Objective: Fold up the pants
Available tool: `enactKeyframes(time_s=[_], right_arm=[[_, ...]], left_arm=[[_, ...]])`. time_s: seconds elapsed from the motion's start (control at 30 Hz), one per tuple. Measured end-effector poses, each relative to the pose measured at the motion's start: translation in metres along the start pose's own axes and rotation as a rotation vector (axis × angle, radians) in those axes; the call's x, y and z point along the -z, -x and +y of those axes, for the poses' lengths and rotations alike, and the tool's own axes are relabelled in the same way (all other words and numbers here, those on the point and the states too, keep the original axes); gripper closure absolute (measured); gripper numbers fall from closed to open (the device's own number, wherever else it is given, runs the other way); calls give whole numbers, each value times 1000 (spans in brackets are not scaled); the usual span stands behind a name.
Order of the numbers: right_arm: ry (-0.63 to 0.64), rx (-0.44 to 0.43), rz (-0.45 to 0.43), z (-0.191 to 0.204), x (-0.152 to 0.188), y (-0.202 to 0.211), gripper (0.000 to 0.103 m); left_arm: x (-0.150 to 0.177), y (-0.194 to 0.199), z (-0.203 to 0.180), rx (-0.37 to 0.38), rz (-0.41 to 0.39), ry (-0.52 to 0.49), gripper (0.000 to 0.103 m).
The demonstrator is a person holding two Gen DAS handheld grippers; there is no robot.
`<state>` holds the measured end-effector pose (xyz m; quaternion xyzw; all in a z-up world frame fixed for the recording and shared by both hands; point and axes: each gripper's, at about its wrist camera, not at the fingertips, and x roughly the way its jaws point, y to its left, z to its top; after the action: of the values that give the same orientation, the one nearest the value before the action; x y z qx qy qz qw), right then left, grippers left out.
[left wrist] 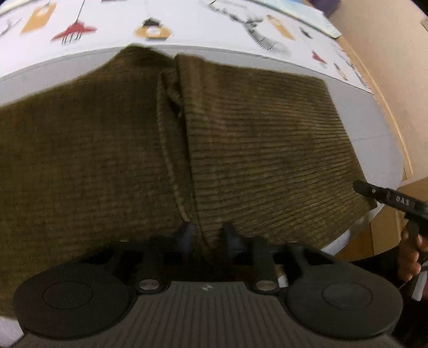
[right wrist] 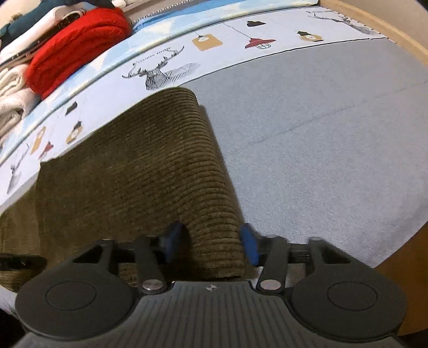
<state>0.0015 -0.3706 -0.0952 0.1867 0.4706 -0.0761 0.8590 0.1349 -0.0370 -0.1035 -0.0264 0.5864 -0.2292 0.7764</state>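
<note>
A grey worktop [right wrist: 321, 139] with a printed cloth [right wrist: 214, 40] along its far edge carries the olive corduroy pants [left wrist: 254, 139]. The left tool [left wrist: 207, 235] pinches their near edge, nearly closed; the right tool [right wrist: 211, 238] straddles a folded edge, pads apart. Likely mid-fold; next, gripping that edge. The pants' near hem is hidden.

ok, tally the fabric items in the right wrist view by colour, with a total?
Olive-brown corduroy pants: 1
Red folded knit: 1
Cream folded knit: 1
Dark teal garment: 1
Grey table cover: 1
Pale printed cloth with deer and lamp pictures: 1
Total: 6. The stack at top left is partly cut off, so it may hold more.
</note>
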Motion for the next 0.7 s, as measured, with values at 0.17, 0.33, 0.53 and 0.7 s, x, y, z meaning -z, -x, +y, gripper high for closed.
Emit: enactKeyframes(time_s=[0.17,0.33,0.53,0.7], right_arm=[[14,4,-78,5,-4,17,81],[-24,57,-12,-2,-1,6,75],[132,82,-190,21,1,44,72],[307,141,-17,35,20,12,71]], left_arm=[[11,28,8,-29,-108,55,103],[26,44,-2,-128,-198,-37,103],[51,39,-44,-64,-214,-258,98],[54,26,-48,-149,-151,-269,94]])
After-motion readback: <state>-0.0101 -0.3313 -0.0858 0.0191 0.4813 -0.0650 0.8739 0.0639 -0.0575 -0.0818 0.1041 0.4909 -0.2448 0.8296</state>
